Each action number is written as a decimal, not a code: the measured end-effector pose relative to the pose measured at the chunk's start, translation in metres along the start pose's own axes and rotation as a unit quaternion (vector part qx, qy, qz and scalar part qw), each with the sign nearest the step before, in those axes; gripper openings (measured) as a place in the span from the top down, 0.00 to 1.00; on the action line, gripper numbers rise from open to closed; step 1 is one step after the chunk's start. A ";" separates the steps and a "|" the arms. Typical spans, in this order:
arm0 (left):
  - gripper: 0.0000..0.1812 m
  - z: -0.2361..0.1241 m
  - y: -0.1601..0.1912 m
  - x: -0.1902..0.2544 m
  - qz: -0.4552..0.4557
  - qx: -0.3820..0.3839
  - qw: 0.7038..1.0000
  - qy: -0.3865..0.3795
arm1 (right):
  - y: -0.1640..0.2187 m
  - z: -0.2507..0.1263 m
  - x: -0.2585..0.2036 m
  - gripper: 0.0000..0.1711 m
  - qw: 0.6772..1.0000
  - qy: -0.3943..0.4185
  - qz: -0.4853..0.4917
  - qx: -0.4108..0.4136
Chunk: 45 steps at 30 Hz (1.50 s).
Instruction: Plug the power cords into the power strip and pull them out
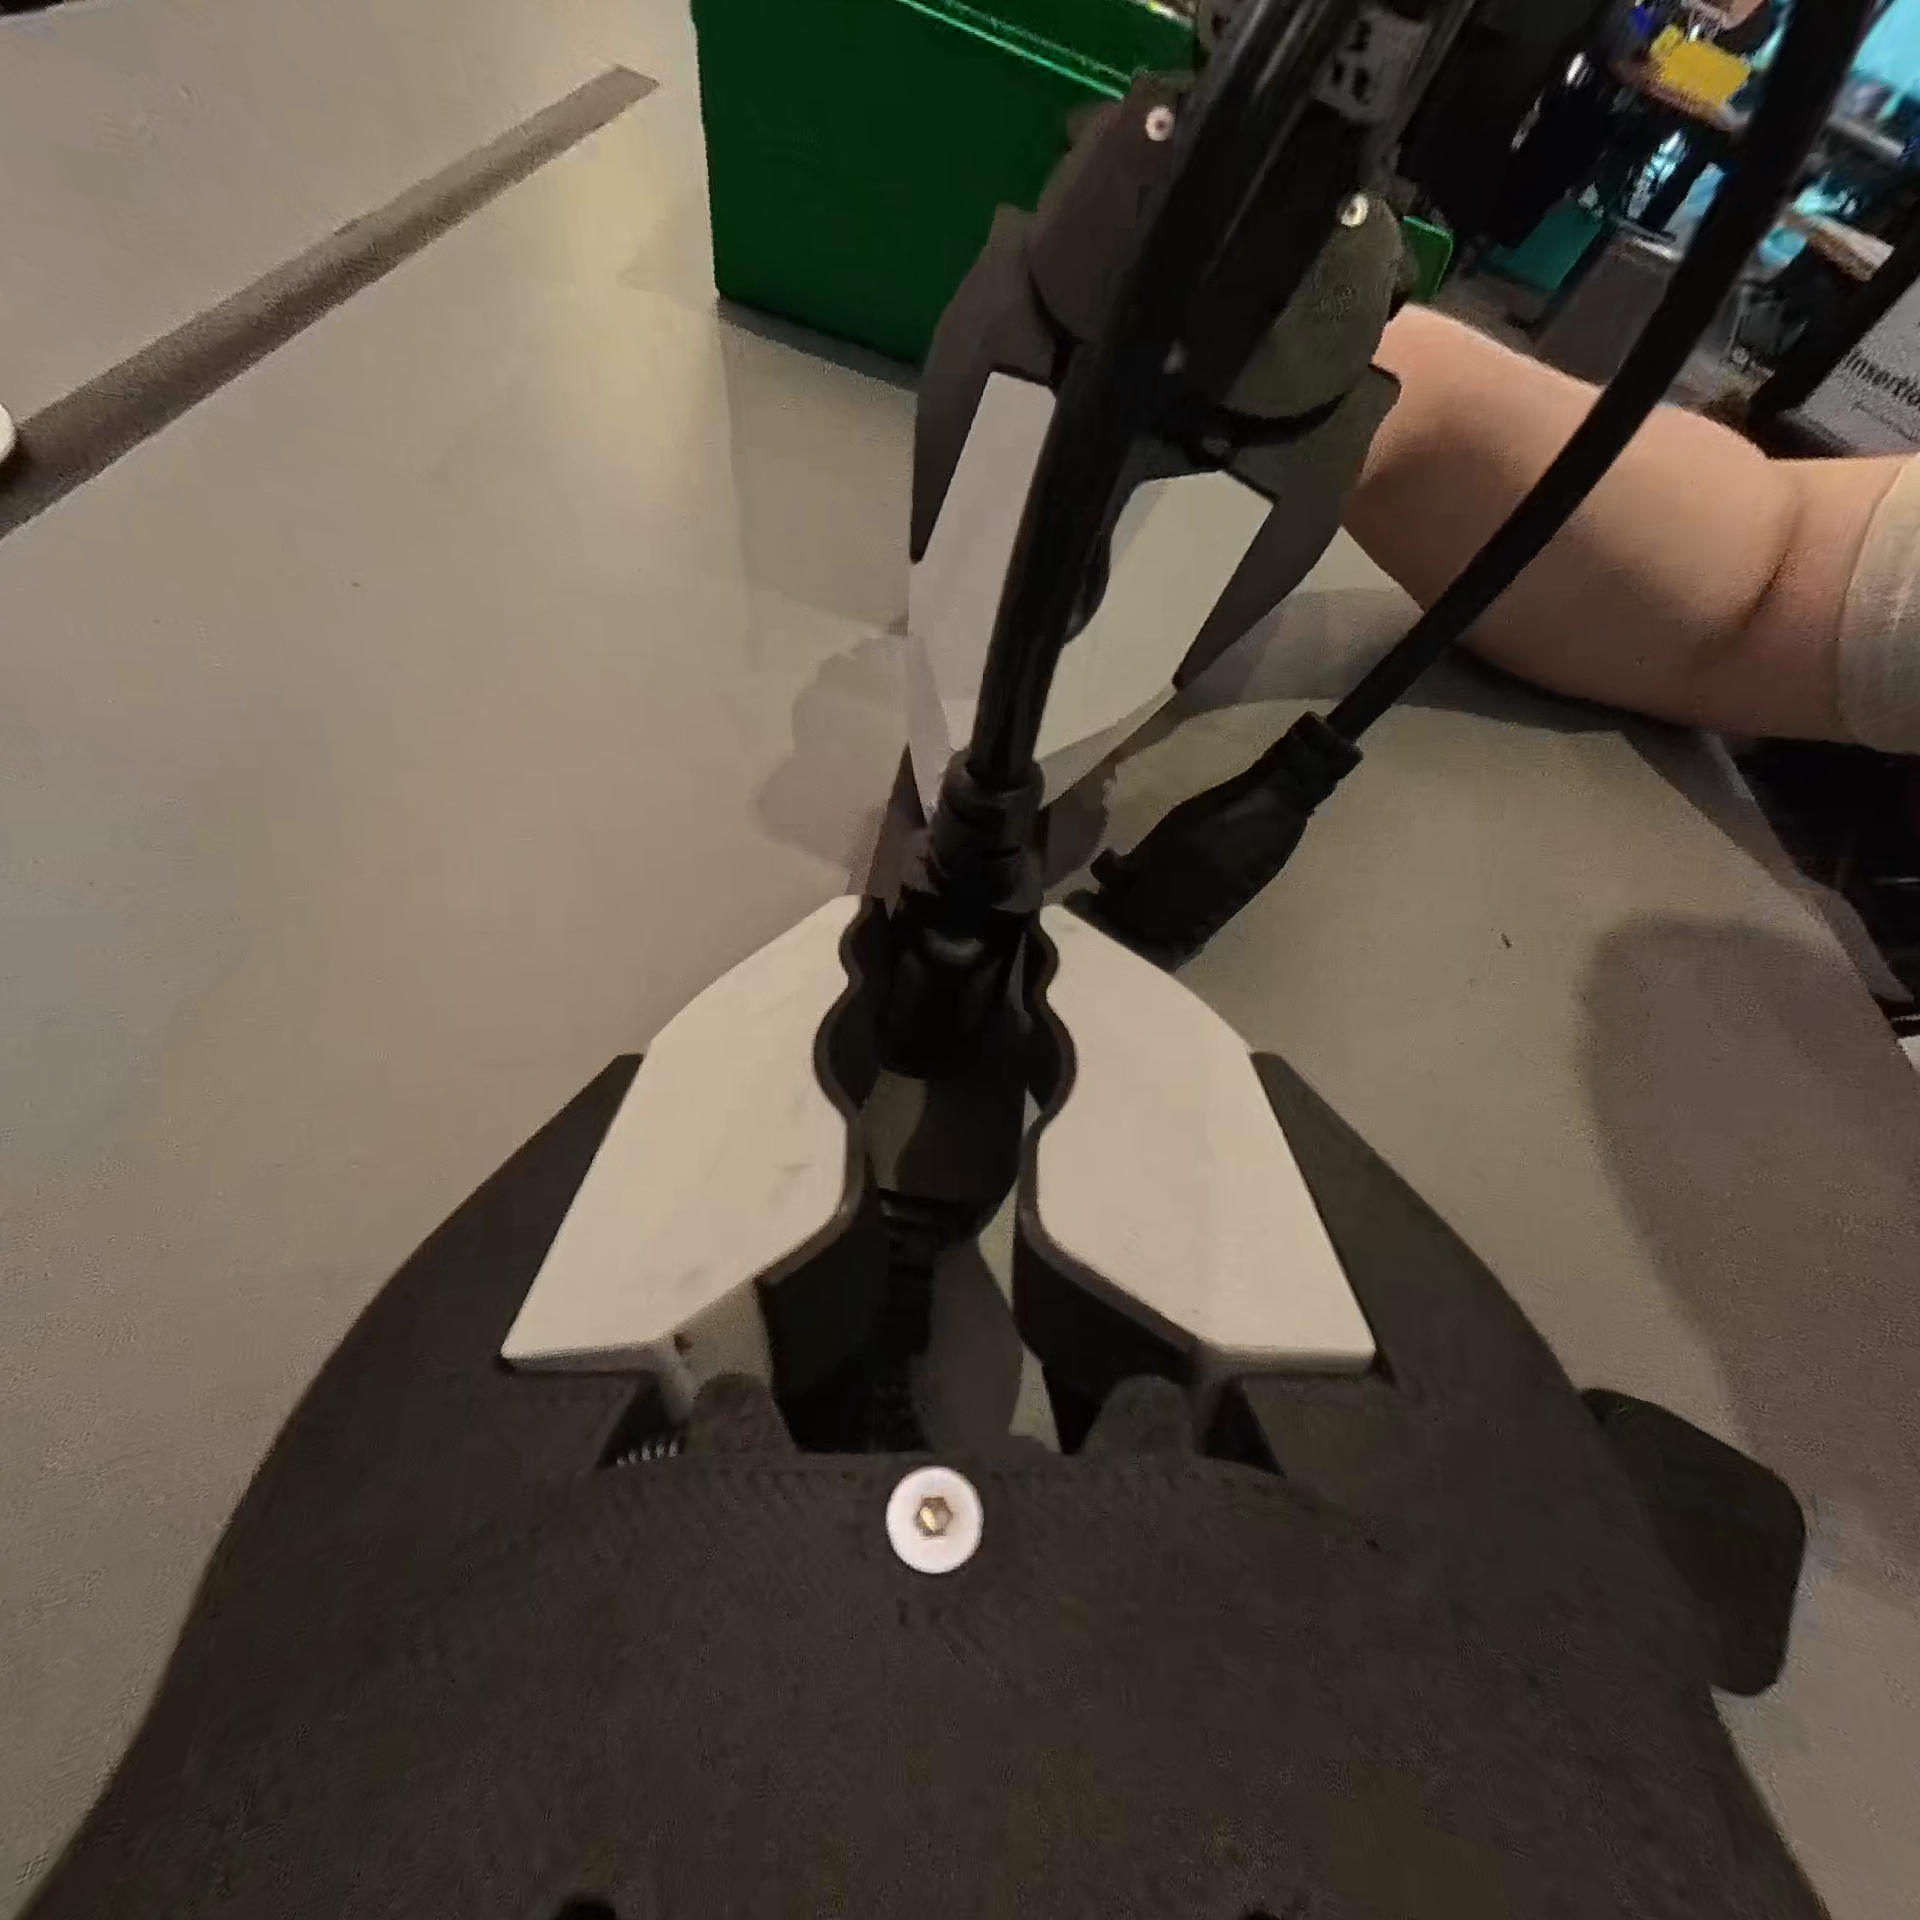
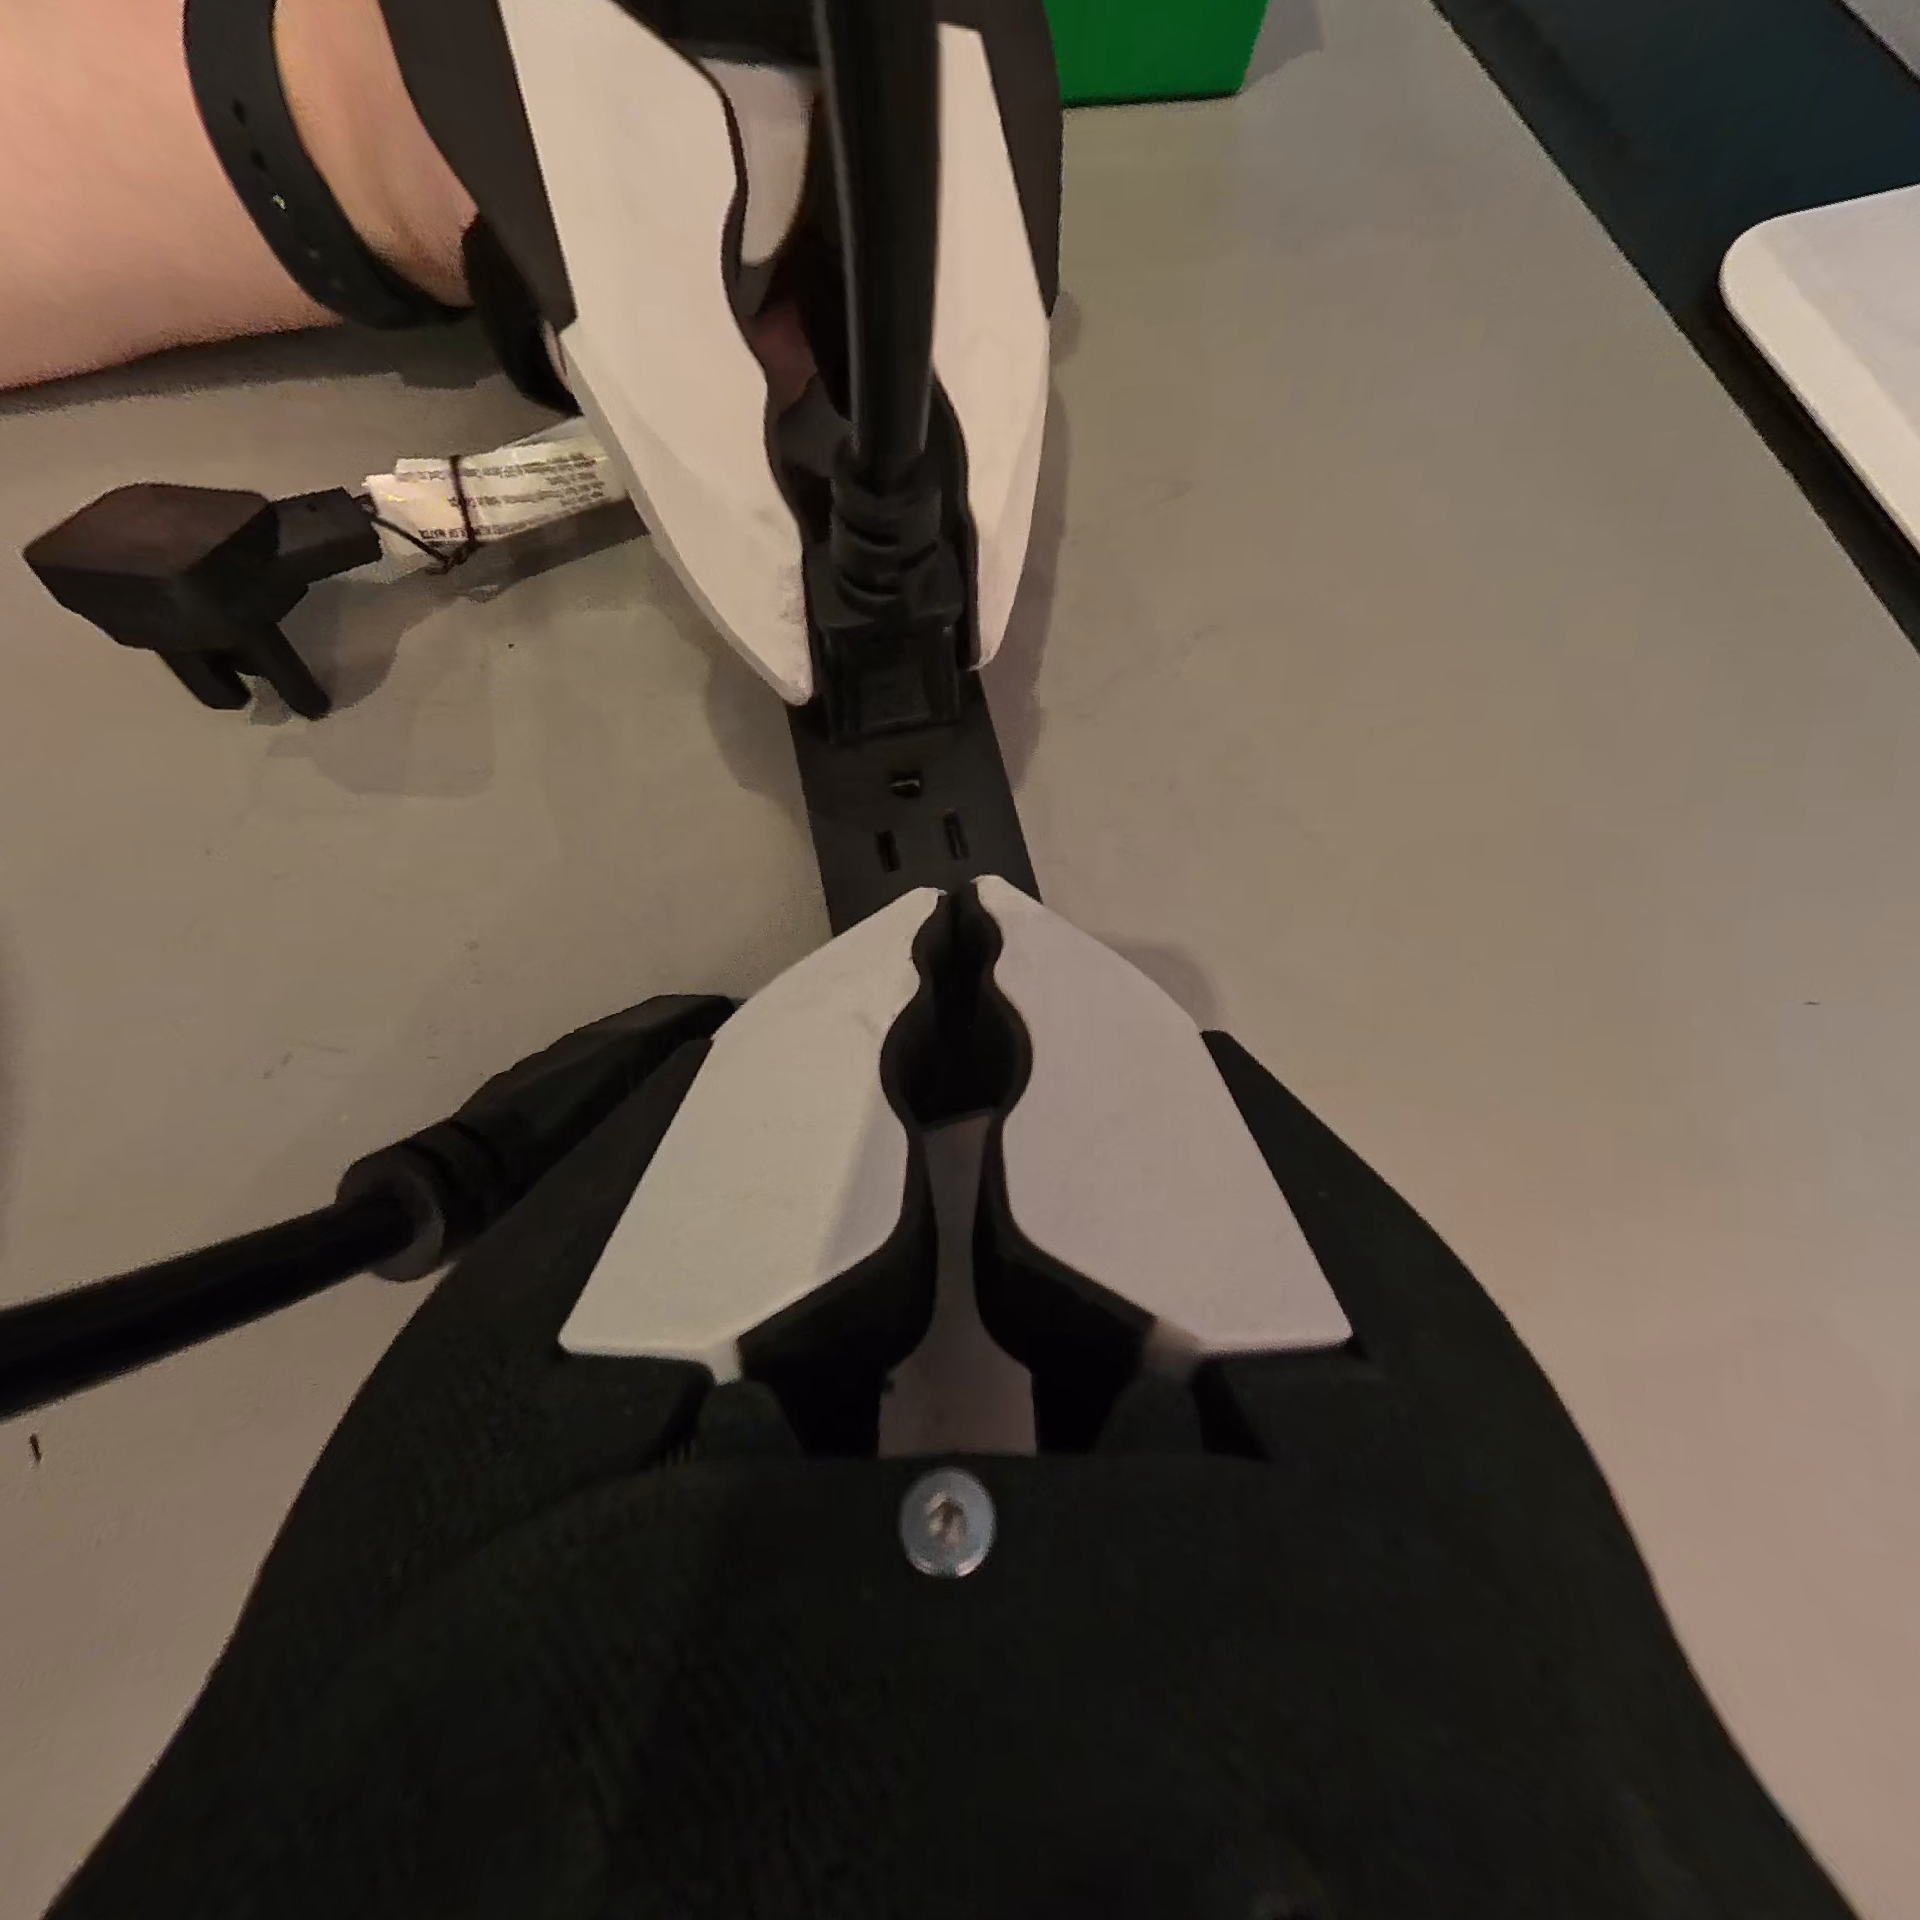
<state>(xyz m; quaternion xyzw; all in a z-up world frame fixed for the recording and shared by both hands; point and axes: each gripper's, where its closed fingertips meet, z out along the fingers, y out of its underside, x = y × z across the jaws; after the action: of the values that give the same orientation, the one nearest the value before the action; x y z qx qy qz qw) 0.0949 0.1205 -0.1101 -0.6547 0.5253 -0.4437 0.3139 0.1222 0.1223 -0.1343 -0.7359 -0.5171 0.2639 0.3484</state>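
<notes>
The left gripper (image 2: pixel 888 675) is clamping its white fingers (image 2: pixel 675 416) narrowly around a black plug (image 2: pixel 878 561), which is standing upright with its base meeting the face of the power strip (image 2: pixel 914 821); the prongs are hidden, so how deep it is sitting cannot be told. The plug's cord (image 2: pixel 883 208) is rising between the fingers and running out of the top of the right wrist view. The black strip is lying flat on the grey table (image 2: pixel 1351 727), and only a short stretch with one free socket is showing between the two tools. The right gripper (image 2: pixel 961 896) is hovering at or on the strip's near end with its tips almost touching (only a sliver of gap), and nothing is visibly caught between them. Just beside it a second plug (image 2: pixel 520 1122) is lying on the table, half covered by the gripper's body, its cord cut off at the left edge. Farther left an angled plug (image 2: pixel 177 582) is resting loose, prongs down, with a white tag (image 2: pixel 499 499) wrapped on its lead. A forearm (image 1: pixel 1610 540) is resting on the table behind, and a green box (image 1: pixel 883 156) is standing beyond, cropped at the top.
</notes>
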 end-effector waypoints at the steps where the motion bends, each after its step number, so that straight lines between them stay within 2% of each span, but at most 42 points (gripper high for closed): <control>1: 0.88 0.000 -0.001 -0.001 -0.004 0.004 1.000 -0.003 | 0.000 0.000 0.001 0.96 1.000 0.000 0.003 0.002; 5: 0.88 0.006 -0.004 -0.001 0.009 0.009 1.000 -0.022 | 0.004 -0.004 0.003 0.96 1.000 0.010 -0.012 -0.018; 11: 0.87 0.009 -0.003 -0.002 0.005 0.000 1.000 -0.024 | 0.004 -0.002 0.003 0.96 1.000 0.002 0.000 -0.002; 15: 0.87 0.013 -0.005 -0.002 0.074 -0.001 0.994 -0.078 | 0.005 -0.001 0.001 0.96 1.000 0.009 -0.013 -0.013; 28: 0.88 0.008 -0.002 0.002 0.051 -0.007 0.998 -0.033 | 0.005 0.001 -0.003 0.95 1.000 -0.007 -0.008 -0.001; 38: 0.88 0.010 -0.005 -0.003 0.040 -0.006 0.997 -0.059 | 0.004 0.001 -0.001 0.95 1.000 0.002 -0.005 -0.003; 45: 0.87 0.003 -0.001 -0.002 0.041 -0.008 0.999 -0.028 | 0.004 0.003 -0.003 0.94 1.000 -0.002 -0.004 -0.008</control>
<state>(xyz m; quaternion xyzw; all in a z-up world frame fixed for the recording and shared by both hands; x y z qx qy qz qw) 0.0977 0.1221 -0.1107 -0.6473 0.5460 -0.4076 0.3418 0.1214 0.1188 -0.1392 -0.7360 -0.5227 0.2603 0.3425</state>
